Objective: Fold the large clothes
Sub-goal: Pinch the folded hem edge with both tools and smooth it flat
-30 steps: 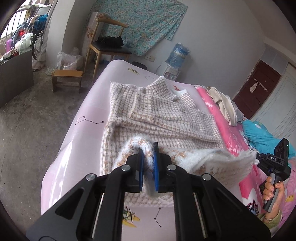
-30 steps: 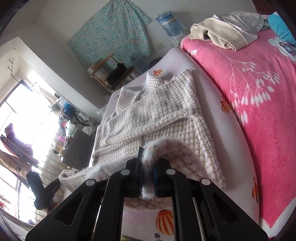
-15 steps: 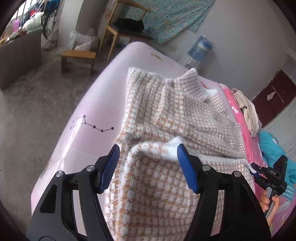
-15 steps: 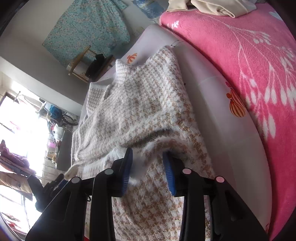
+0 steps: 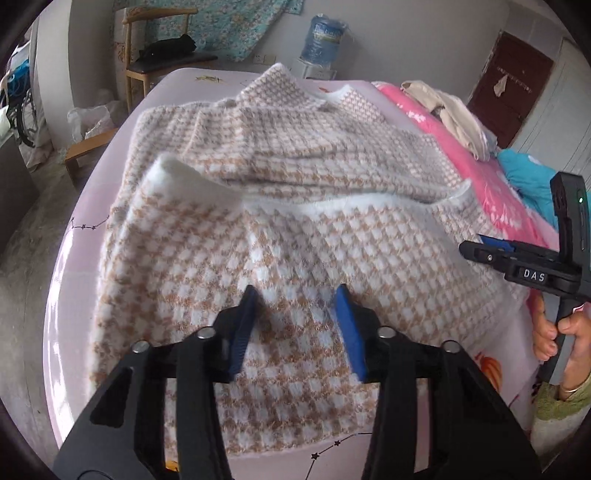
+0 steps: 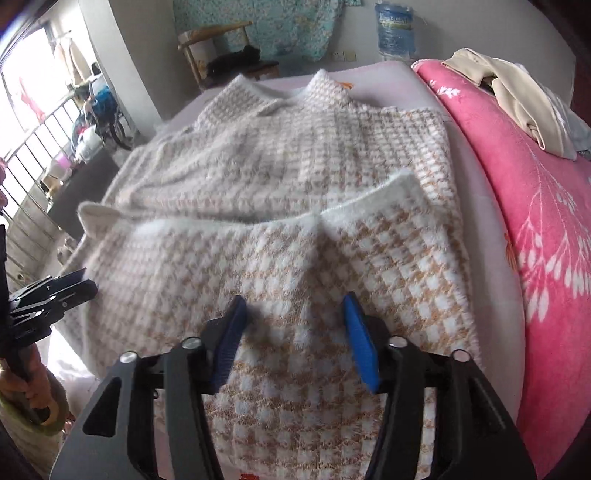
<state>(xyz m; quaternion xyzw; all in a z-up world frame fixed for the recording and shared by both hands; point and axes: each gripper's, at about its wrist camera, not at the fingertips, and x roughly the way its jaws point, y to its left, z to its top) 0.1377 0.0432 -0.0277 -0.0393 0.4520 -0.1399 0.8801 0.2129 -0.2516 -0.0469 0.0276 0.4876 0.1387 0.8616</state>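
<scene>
Your left gripper (image 5: pixel 297 299) is hovering over the near half of the sweater (image 5: pixel 288 221) with its blue pads standing apart and nothing pinched between them; the jaws have just been closing in from a wider spread, yet the knit is only lying under them. Your right gripper (image 6: pixel 293 306) is doing the same on its side, pads apart, jaws just narrowing, nothing caught, and it is also showing at the right edge of the left wrist view with your hand (image 5: pixel 554 332) wrapping its handle. The sweater, a fuzzy cream and tan check knit, is lying flat on the pale pink sheet (image 5: pixel 77 236), with its bottom part folded up over the body so that the white hem is running across the middle and the collar is pointing toward the far end. The sheet is carrying small star line drawings and is covering the side of the bed nearest the bare floor (image 5: pixel 22 258). Beside it, a bright pink blanket (image 6: pixel 535 206) is spreading over the rest of the bed, with a beige garment (image 6: pixel 517 96) heaped on it. Beyond the bed a wooden chair (image 5: pixel 159 55) is standing against the wall, a blue water bottle (image 5: pixel 325 37) is sitting near it, a patterned teal cloth (image 6: pixel 288 26) is hanging above, and a dark door (image 5: pixel 517 81) is closing off the right.
</scene>
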